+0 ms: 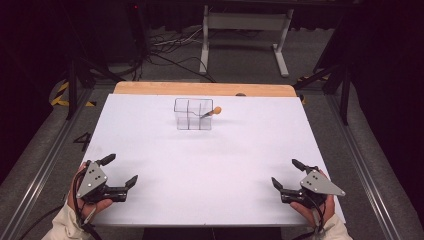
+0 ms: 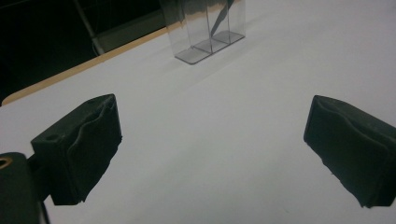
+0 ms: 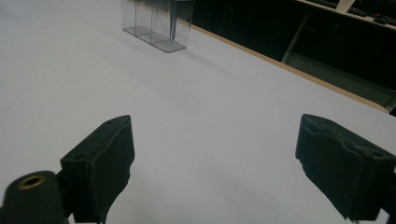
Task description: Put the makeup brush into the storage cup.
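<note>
High view shows a white table (image 1: 200, 165) with a clear divided organizer (image 1: 193, 114) standing far from the person, near the middle of the far edge. A tool with an orange tip (image 1: 212, 112) leans in its right compartment, tip poking out to the right. The left gripper (image 1: 119, 171) rests at the near left and the right gripper (image 1: 285, 175) at the near right, both well apart from the organizer. Each has its 2 jaws spread wide and holds nothing. Judging by this, the tool sits stowed already and no reach toward it has begun. No brand, label or writing can be read on these things.
</note>
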